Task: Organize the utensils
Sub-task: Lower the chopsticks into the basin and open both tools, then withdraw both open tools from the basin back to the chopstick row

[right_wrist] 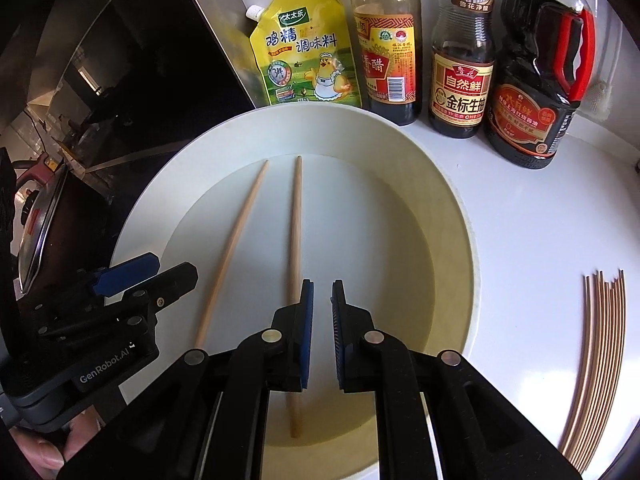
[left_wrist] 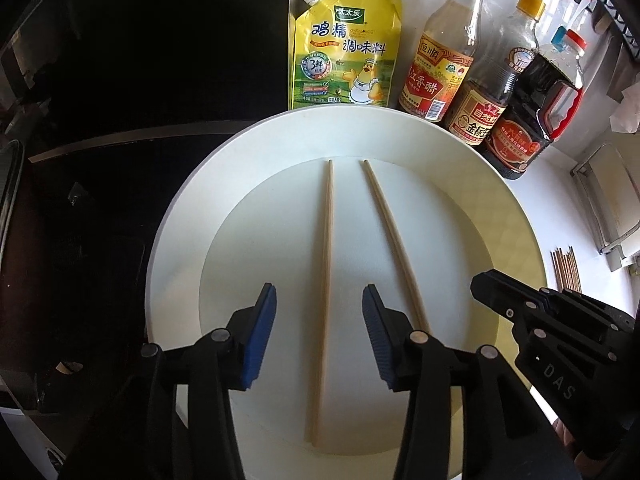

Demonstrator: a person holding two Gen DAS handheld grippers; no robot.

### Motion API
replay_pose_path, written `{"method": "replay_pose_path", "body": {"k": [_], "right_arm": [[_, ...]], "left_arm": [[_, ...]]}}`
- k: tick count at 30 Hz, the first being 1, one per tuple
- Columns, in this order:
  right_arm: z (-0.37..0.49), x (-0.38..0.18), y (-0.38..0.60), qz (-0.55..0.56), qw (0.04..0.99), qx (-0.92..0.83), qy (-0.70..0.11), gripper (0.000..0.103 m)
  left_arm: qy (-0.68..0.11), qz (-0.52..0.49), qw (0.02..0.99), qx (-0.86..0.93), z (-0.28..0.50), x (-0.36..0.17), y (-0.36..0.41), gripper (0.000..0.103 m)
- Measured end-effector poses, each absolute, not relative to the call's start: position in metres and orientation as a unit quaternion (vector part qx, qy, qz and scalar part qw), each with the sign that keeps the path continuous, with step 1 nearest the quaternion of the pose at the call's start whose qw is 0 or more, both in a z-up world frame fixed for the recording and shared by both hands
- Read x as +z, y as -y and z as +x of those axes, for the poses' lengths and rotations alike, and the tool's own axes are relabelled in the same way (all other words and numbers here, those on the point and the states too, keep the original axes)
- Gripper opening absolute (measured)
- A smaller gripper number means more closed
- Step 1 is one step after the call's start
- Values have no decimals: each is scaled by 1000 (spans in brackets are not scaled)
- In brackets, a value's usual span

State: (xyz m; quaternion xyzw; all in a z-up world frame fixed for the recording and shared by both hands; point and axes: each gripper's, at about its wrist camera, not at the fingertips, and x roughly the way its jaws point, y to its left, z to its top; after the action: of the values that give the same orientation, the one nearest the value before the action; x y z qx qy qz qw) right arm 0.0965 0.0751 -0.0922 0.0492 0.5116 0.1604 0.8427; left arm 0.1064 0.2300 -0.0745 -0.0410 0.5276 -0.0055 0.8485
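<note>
My left fingers [left_wrist: 319, 312] hang spread over one chopstick [left_wrist: 323, 280] and my right fingers [right_wrist: 321, 300] stand barely apart, pinching nothing, beside the other [right_wrist: 295, 248], both sticks lying mid-frame on the plate [left_wrist: 180, 240], seemingly laid for pairing.

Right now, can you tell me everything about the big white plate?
The white plate is round and wide, with a broad rim and a shallow sunken middle, smooth like ceramic or plastic. It sits flat on the white counter, in front of the sauce bottles and yellow pouch. Two wooden chopsticks lie apart in it; nothing else is in it.
</note>
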Motion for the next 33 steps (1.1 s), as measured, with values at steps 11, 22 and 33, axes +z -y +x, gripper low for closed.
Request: {"method": "replay_pose_path", "body": {"k": [11, 22, 33], "right_arm": [[58, -72, -51, 48, 855, 154, -494, 16], [27, -65, -17, 56, 859, 144, -489, 21], [-2, -55, 45, 65, 876, 104, -466, 25]], "left_arm": [[-508, -40, 860, -9, 75, -51, -211, 44], [-497, -44, 866, -13, 50, -37, -181, 46], [-497, -25, 866, -45, 38, -33, -124, 53]]}}
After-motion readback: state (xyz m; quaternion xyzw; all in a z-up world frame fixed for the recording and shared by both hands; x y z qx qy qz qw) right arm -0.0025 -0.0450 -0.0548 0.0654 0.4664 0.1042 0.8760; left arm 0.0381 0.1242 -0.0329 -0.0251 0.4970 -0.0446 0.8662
